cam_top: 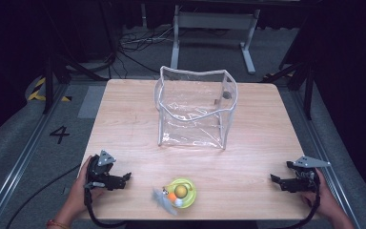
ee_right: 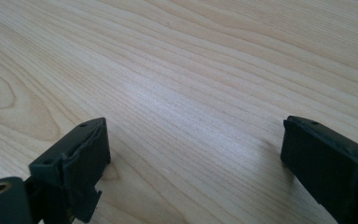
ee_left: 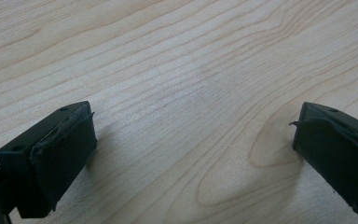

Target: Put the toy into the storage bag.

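A clear plastic bag (cam_top: 195,107) with white edging stands open-topped at the middle back of the wooden table (cam_top: 124,124). Near the front edge lies a yellow-green round toy (cam_top: 183,192) holding small balls, with a grey feathery piece (cam_top: 162,196) at its left. My left gripper (cam_top: 126,178) rests at the front left, held by a hand, and points right toward the toy. At the front right my right gripper (cam_top: 274,179) points left. In the left gripper view (ee_left: 193,140) and the right gripper view (ee_right: 196,149) the jaws stand wide apart over bare wood, open with nothing between them.
Beyond the table's far edge a white metal frame (cam_top: 214,28) stands on grey floor, with cables (cam_top: 133,43) lying near it. A "4" (cam_top: 59,134) is marked on the floor at the left. Bare wood lies between the bag and the toy.
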`<state>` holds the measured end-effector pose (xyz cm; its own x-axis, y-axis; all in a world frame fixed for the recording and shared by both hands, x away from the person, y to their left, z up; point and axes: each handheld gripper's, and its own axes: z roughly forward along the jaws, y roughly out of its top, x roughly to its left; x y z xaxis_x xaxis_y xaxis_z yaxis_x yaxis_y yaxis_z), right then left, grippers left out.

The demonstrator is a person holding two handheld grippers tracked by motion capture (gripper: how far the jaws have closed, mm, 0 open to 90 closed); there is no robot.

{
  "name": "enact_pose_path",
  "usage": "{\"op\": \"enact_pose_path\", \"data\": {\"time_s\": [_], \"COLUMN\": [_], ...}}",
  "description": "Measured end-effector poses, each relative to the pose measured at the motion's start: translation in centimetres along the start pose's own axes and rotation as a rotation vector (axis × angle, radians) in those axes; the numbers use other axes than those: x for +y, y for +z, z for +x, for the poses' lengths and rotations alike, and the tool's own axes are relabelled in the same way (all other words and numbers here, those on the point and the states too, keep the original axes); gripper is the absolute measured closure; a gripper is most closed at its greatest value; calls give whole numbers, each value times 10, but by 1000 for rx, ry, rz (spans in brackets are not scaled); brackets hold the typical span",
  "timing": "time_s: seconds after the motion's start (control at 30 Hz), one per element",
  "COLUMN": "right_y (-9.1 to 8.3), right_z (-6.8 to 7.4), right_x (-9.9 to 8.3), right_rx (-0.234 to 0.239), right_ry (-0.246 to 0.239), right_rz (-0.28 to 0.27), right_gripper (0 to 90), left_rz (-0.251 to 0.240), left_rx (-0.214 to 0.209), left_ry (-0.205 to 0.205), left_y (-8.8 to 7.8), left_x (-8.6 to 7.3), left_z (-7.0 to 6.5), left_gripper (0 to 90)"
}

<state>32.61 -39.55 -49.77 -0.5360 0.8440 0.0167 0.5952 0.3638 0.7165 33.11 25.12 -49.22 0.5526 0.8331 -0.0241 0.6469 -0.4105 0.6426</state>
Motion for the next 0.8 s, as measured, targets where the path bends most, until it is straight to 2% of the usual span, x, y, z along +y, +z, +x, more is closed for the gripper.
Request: {"op": "enact_pose_path", "data": {"time_s": [0.1, 0.17, 0.2, 0.23, 0.27, 0.47, 0.53, 0.6, 0.63, 0.67, 0.8], "right_y": [0, 0, 0, 0, 0, -1, -1, -4, -6, -7, -16], "right_z": [-1, -2, -2, -3, -4, -6, -6, -5, -4, -3, 5], "right_x": [0, 0, 1, 1, 1, 1, 1, 4, 7, 9, 24], "right_rx": [9, 19, 25, 30, 38, 59, 56, 62, 46, 39, 64], "right_ry": [-9, -19, -25, -30, -38, -56, -61, -75, -89, -97, -98], "right_rz": [2, 4, 3, 4, 5, 10, 14, 29, 40, 47, 39], "right_gripper": [80, 79, 79, 79, 79, 82, 110, 220, 220, 200, 217], "left_rz": [-12, -15, 2, -14, -6, -11, -5, -18, -13, -14, -14], "left_rx": [11, 0, -20, -14, -26, -34, -42, -26, -38, -29, -31], "left_ry": [-3, 1, 6, 23, 38, 51, 45, 59, 42, 54, 51], "left_y": [1, 1, 0, 2, 1, 1, 0, 0, 0, -1, 0], "left_x": [0, 0, 0, 0, 0, -1, -1, -2, -2, -2, -2], "left_z": [-1, 0, 1, 2, 4, 4, 4, 3, 3, 4, 4], "left_gripper": [0, 0, 0, 0, 0, 3, 3, 3, 3, 3, 3]}}
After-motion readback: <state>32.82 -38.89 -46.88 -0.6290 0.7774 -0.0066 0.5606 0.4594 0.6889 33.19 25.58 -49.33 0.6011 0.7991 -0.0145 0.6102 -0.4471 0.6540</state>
